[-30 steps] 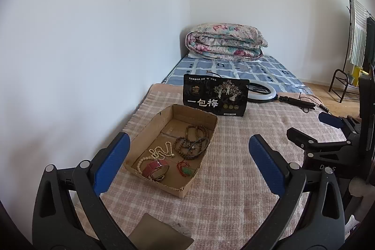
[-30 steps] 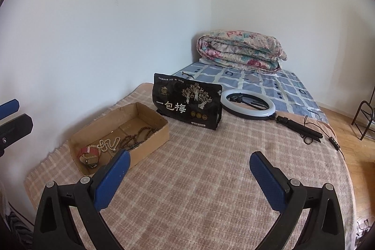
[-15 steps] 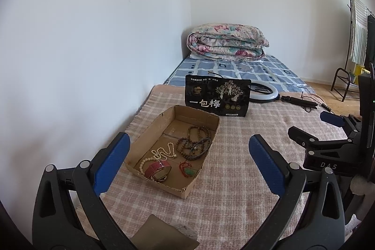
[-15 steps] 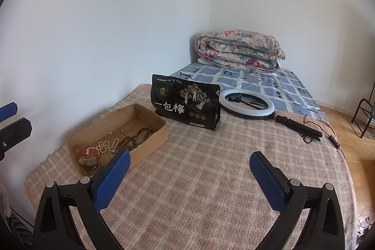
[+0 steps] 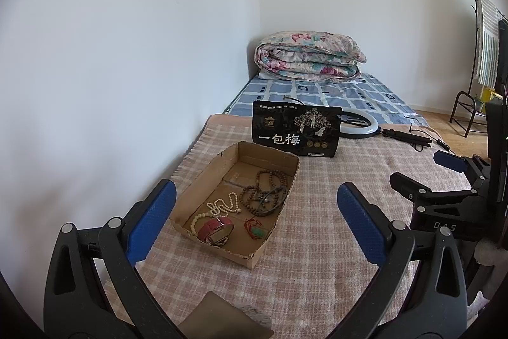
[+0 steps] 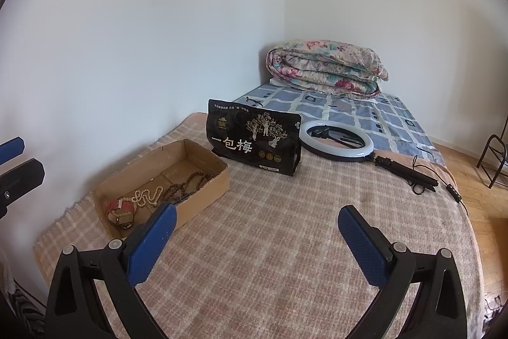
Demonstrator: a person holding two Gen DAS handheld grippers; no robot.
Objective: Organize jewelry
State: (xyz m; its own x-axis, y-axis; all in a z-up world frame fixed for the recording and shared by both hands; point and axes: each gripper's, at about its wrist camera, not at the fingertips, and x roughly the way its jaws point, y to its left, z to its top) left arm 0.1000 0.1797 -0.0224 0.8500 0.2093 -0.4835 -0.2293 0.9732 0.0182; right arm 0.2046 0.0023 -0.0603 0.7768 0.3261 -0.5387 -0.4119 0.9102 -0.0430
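Observation:
A shallow cardboard box (image 5: 203,180) (image 6: 206,183) lies on the pink checked blanket. Inside it are dark brown bead strings (image 5: 265,193) (image 6: 190,183), a cream bead necklace (image 5: 219,207) (image 6: 147,196), a red bracelet (image 5: 216,227) (image 6: 122,212) and a red cord with a green pendant (image 5: 255,229). My left gripper (image 5: 255,221) is open, held above the near end of the box. My right gripper (image 6: 254,239) is open over bare blanket, right of the box. The right gripper also shows at the right edge of the left wrist view (image 5: 444,170).
A black snack bag (image 5: 297,132) (image 6: 254,142) stands behind the box. A white ring light (image 6: 336,140) with a black stand and cable lies further right. A folded floral quilt (image 6: 327,67) sits at the far end of the bed, walls on the left.
Both grippers drew back and rose slightly, so the box and bag look a bit further away. Neither gripper changed its opening.

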